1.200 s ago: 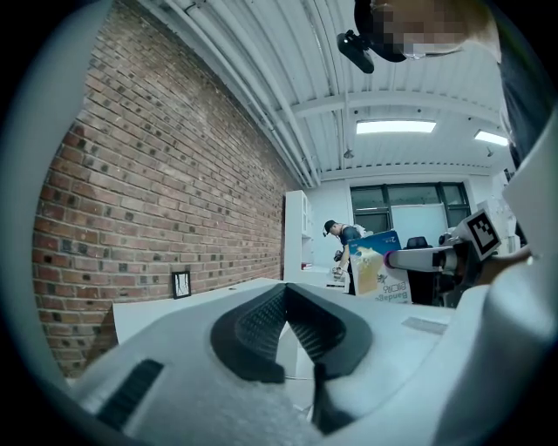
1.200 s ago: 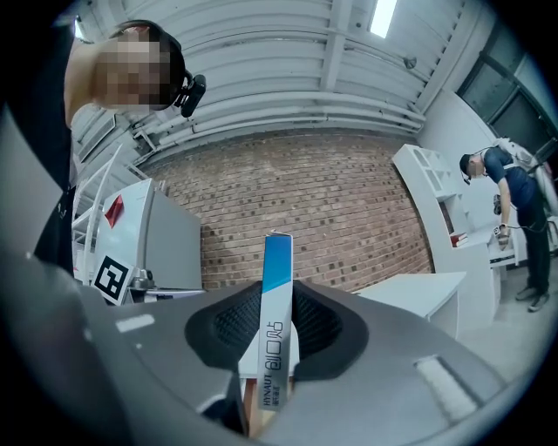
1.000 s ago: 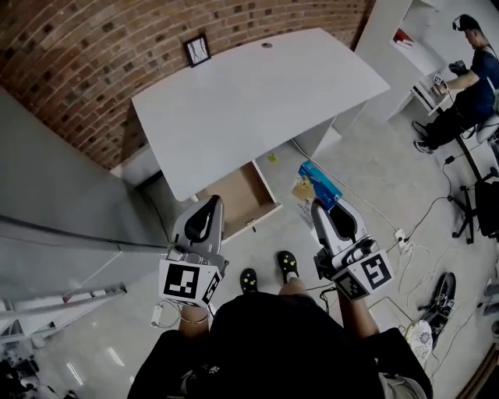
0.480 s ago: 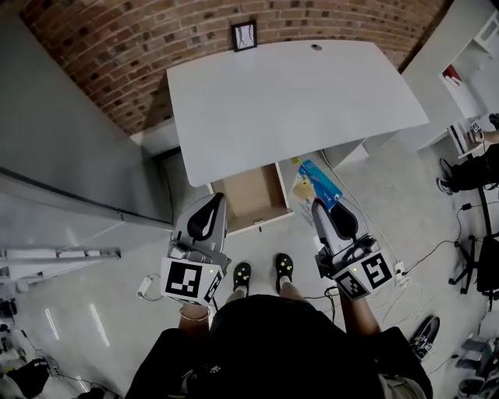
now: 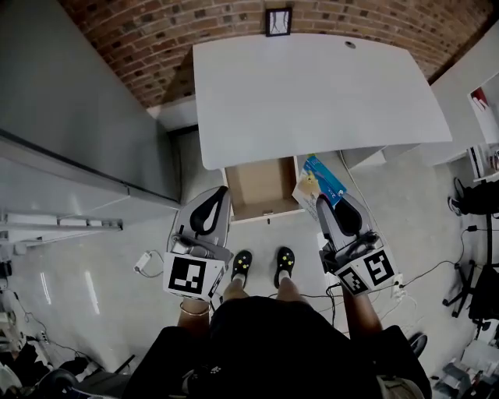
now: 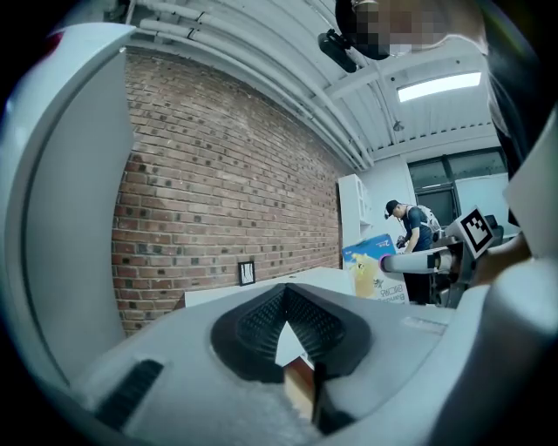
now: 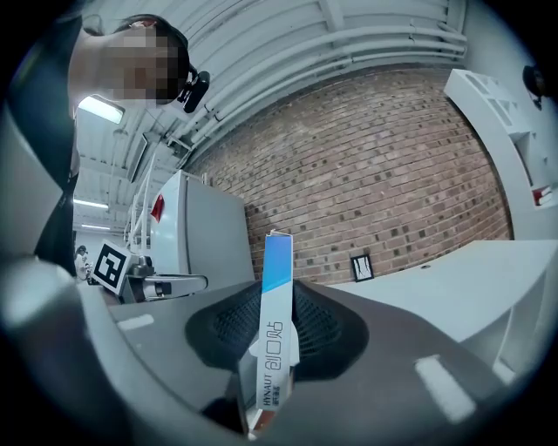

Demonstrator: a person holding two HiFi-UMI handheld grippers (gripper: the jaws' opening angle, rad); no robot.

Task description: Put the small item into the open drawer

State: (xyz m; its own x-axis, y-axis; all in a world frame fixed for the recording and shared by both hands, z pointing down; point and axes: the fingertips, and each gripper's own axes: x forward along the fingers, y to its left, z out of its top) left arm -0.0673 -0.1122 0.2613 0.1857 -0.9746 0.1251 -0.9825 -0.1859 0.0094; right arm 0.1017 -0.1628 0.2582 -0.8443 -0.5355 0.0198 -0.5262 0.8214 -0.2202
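A white desk [image 5: 312, 86] stands against a brick wall, and its brown wooden drawer [image 5: 261, 187] is pulled open toward me, its inside bare. My right gripper [image 5: 331, 204] is shut on a thin blue, white and yellow box [image 5: 321, 181], held upright just right of the drawer's front corner. In the right gripper view the box [image 7: 272, 340] stands on edge between the dark pads [image 7: 231, 327]. My left gripper [image 5: 214, 199] hovers at the drawer's left front, its jaws together and empty [image 6: 283, 300]. The left gripper view also catches the box [image 6: 375, 266] off to its right.
A small framed picture [image 5: 278, 21] hangs on the brick wall behind the desk. A grey cabinet [image 5: 70, 117] fills the left side. Cables and a plug [image 5: 148, 261] lie on the floor at left. White shelving [image 5: 483, 93] stands at right. My shoes [image 5: 265, 265] are right before the drawer.
The desk and drawer have swung from the right toward the middle of the head view and come squarely in front of me. Both grippers keep their pose, the box still held.
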